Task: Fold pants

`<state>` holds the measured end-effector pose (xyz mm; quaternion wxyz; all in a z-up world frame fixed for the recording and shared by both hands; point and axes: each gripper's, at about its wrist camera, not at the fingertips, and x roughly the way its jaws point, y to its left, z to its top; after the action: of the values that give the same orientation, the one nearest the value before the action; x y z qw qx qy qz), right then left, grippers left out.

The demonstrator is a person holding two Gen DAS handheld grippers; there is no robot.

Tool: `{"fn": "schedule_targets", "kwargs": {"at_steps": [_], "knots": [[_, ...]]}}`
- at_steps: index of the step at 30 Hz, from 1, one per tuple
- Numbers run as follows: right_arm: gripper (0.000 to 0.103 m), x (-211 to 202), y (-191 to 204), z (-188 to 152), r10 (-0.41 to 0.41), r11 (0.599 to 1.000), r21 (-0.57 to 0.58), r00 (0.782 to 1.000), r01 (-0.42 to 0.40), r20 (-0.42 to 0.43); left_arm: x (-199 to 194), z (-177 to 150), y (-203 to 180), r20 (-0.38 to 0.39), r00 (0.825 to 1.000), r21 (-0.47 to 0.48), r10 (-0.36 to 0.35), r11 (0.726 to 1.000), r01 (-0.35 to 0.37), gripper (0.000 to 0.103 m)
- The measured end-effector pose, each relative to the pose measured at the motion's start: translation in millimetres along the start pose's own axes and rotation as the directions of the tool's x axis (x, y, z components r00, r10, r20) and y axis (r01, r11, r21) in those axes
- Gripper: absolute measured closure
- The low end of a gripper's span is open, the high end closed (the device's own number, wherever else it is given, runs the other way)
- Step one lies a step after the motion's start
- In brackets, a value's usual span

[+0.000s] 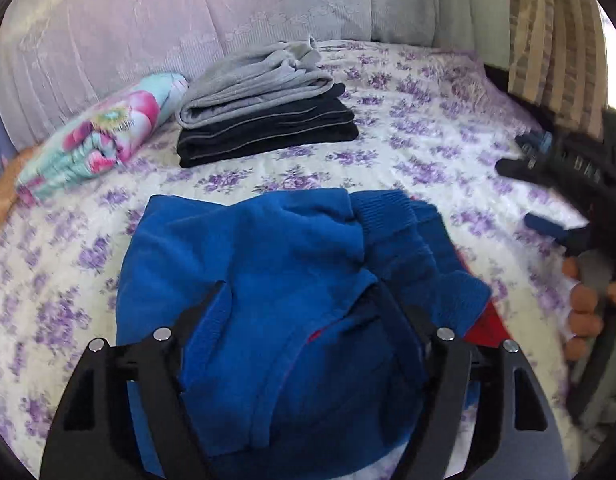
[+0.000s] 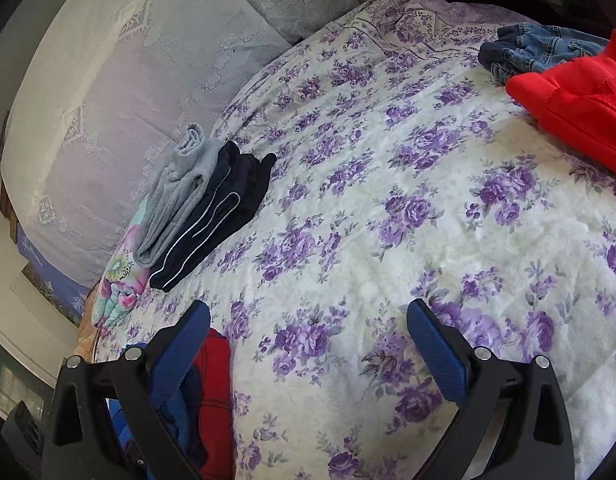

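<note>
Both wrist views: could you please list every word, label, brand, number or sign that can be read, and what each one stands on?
No readable text in either view.
Folded dark pants: only white piping, no lettering.
Blue pants under the left gripper: no label shows.
Right gripper: a small green light, no characters readable.
Dim items at the lower left edge of the right wrist view: too dark and blurred to read.

Bed: my bed (image 2: 388, 208) has a white cover with purple flowers.
Far left edge: gray and dark folded pants (image 1: 263, 108), a flowery roll (image 1: 103, 132) beside them.
Near edge: blue pants (image 1: 275, 280).
Far right corner: red cloth (image 2: 576, 108), jeans (image 2: 536, 50).
</note>
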<state>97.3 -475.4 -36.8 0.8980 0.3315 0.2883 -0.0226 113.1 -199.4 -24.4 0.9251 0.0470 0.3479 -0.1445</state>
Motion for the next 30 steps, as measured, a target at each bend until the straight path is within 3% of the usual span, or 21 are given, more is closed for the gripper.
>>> {"fn": "schedule_targets", "kwargs": {"at_steps": [2, 4, 7, 10, 13, 15, 17, 18, 19, 20, 21, 25, 27, 30], "knots": [[0.004, -2.5, 6.9, -1.1, 0.032, 0.999, -0.031, 0.999, -0.031, 0.014, -12.8, -0.3, 15.9, 0.033, 0.996, -0.077, -0.079, 0.994, 0.081, 0.031], [0.004, -9.7, 18.6, -2.4, 0.083, 0.994, -0.075, 0.995, -0.08, 0.046, -25.0, -1.4, 26.7, 0.066, 0.992, -0.117, -0.109, 0.986, 0.117, 0.03], [0.004, -27.8, 56.7, -10.5, 0.186, 0.968, -0.187, 0.979, -0.167, 0.084, -45.9, -5.6, 39.0, 0.116, 0.989, -0.126, -0.091, 0.986, 0.105, 0.021], [0.004, -31.9, 120.4, -28.2, 0.239, 0.903, -0.373, 0.971, -0.213, 0.025, -57.5, -10.4, 52.8, 0.132, 0.99, -0.138, -0.057, 0.988, 0.076, 0.019], [0.004, -22.0, 167.7, -47.7, 0.184, 0.857, -0.491, 0.983, -0.155, 0.009, -56.0, -18.8, 61.4, 0.102, 0.993, -0.156, -0.062, 0.985, 0.078, 0.018], [0.004, -4.9, 190.0, -61.8, 0.072, 0.799, -0.599, 0.997, -0.045, 0.021, -38.1, -27.5, 60.6, 0.014, 0.999, -0.131, -0.047, 0.99, 0.048, 0.013], [0.004, 22.8, 186.9, -73.3, -0.061, 0.742, -0.669, 0.998, 0.046, 0.002, -12.0, -38.1, 61.1, -0.085, 0.994, -0.133, -0.068, 0.989, 0.057, 0.011], [0.004, 42.4, 173.4, -76.3, -0.126, 0.744, -0.665, 0.991, 0.058, -0.055, -7.6, -37.2, 66.0, -0.106, 0.99, -0.161, -0.096, 0.984, 0.078, 0.01], [0.003, 62.0, 155.4, -71.0, -0.14, 0.802, -0.598, 0.974, 0.006, -0.178, -10.4, -35.6, 69.3, -0.086, 0.989, -0.176, -0.122, 0.979, 0.106, 0.008], [0.003, 66.1, 139.5, -63.2, -0.099, 0.851, -0.524, 0.967, -0.04, -0.235, -10.0, -36.5, 70.2, -0.082, 0.988, -0.177, -0.132, 0.977, 0.116, 0.008], [0.003, 62.9, 131.7, -55.3, -0.056, 0.879, -0.471, 0.967, -0.071, -0.25, -9.4, -38.0, 69.4, -0.084, 0.988, -0.171, -0.13, 0.979, 0.114, 0.008], [0.004, 37.8, 128.2, -51.0, 0.031, 0.895, -0.426, 0.973, -0.128, -0.227, -16.6, -39.7, 78.5, -0.048, 0.986, -0.21, -0.161, 0.966, 0.148, 0.007], [0.004, 16.6, 119.6, -43.5, 0.098, 0.908, -0.382, 0.974, -0.172, -0.205, -20.9, -39.4, 95.3, -0.025, 0.977, -0.274, -0.21, 0.942, 0.196, 0.007], [0.004, 7.3, 94.0, -29.8, 0.093, 0.943, -0.295, 0.972, -0.156, -0.217, -21.1, -38.5, 125.1, -0.041, 0.956, -0.367, -0.289, 0.895, 0.255, 0.007]]}}
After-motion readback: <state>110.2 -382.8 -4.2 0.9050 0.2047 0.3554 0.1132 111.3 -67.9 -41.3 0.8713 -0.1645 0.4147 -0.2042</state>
